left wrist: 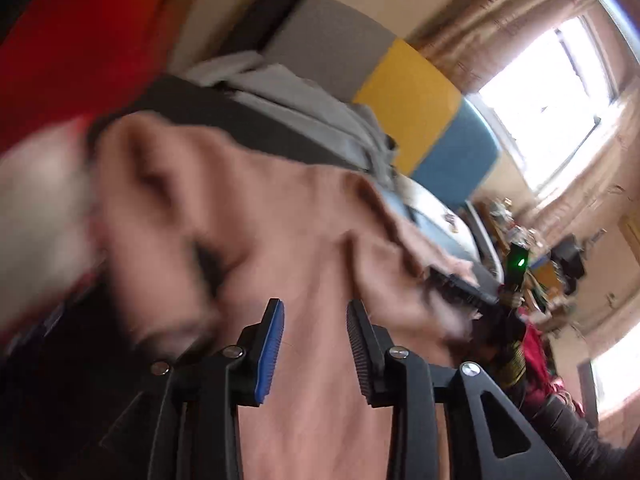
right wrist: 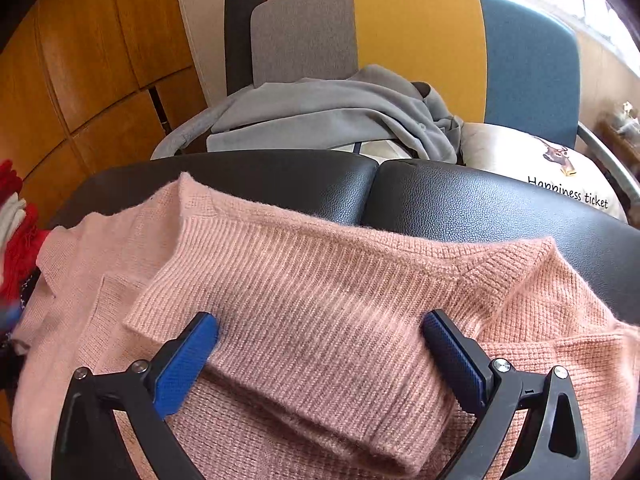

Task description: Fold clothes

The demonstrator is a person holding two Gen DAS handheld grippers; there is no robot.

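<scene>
Right tool (right wrist: 320,332) open, astride pink sweater (right wrist: 320,280) – left tool (left wrist: 316,320) open above it.

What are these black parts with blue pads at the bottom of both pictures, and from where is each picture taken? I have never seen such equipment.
They are hand-held grippers: a person holds one two-finger tool in each hand, and there is no robot arm. A wide-angle camera on each tool looks forward along its fingers, so the fingers show at the bottom edge.

The sharp picture is from the right gripper. Its jaws stand wide apart above a pink knitted sweater, which lies on a black leather surface. Nothing is pinched. Behind stand a grey, yellow and blue chair, grey clothes and a printed cushion.

The blurred picture is from the left gripper, tilted over the same sweater. Its jaws are narrower, with cloth seen between them; the pads do not seem to press it.
</scene>
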